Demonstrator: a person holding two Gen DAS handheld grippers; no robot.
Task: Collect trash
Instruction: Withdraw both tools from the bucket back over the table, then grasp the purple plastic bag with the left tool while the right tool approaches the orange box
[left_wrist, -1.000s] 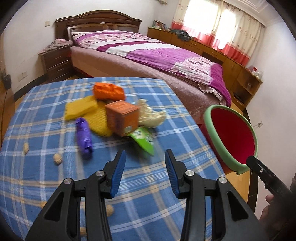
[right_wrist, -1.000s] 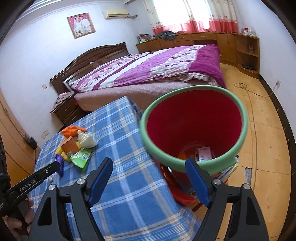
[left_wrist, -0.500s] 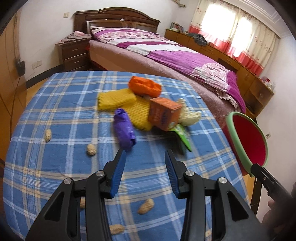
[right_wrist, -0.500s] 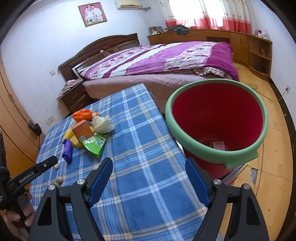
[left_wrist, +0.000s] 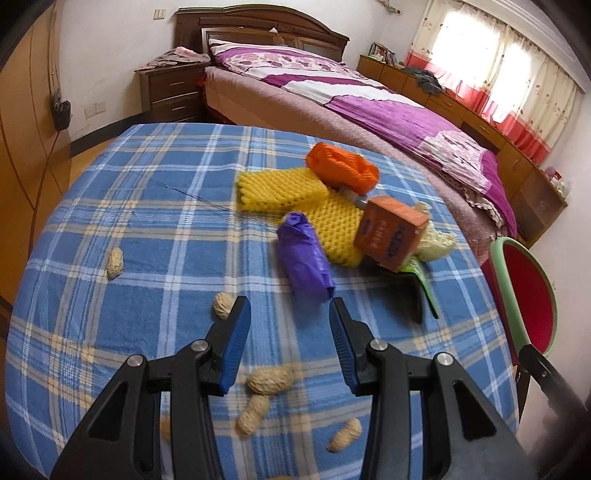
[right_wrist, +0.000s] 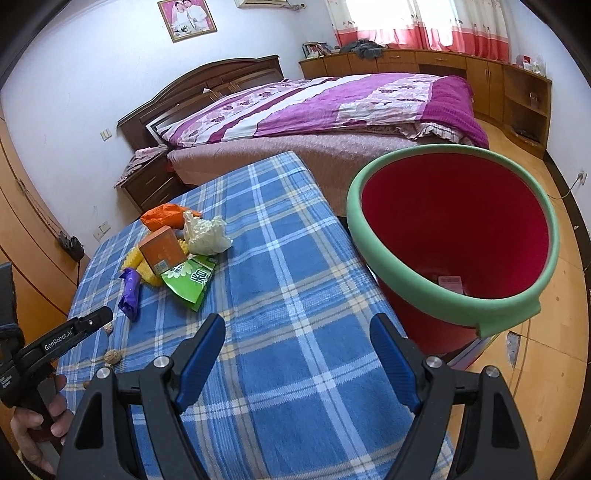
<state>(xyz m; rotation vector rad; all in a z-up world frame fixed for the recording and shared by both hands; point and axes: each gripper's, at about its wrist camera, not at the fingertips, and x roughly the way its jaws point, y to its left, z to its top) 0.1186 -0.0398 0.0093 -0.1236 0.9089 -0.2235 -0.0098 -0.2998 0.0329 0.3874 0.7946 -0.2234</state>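
Observation:
A heap of trash lies on the blue plaid table (left_wrist: 147, 221): a purple wrapper (left_wrist: 304, 258), yellow foam netting (left_wrist: 280, 188), an orange bag (left_wrist: 341, 168), an orange carton (left_wrist: 391, 236), a crumpled white bag (right_wrist: 205, 234) and a green packet (right_wrist: 190, 280). Several peanut shells (left_wrist: 269, 380) are scattered near the front. My left gripper (left_wrist: 290, 321) hovers open just short of the purple wrapper, with nothing between its fingers. My right gripper (right_wrist: 297, 343) is open over the table's right side, empty. The red bin with a green rim (right_wrist: 450, 236) stands past the table's right edge.
A bed with a purple cover (right_wrist: 332, 103) lies beyond the table, with a nightstand (left_wrist: 171, 92) at its head and wooden cabinets (right_wrist: 480, 81) under the window. A hand (right_wrist: 33, 432) holds the left gripper's handle at the lower left of the right wrist view.
My left gripper has swung left and sunk toward the table, so the purple wrapper and peanut shells now sit close ahead. My right gripper has shifted away from the bin and over the table.

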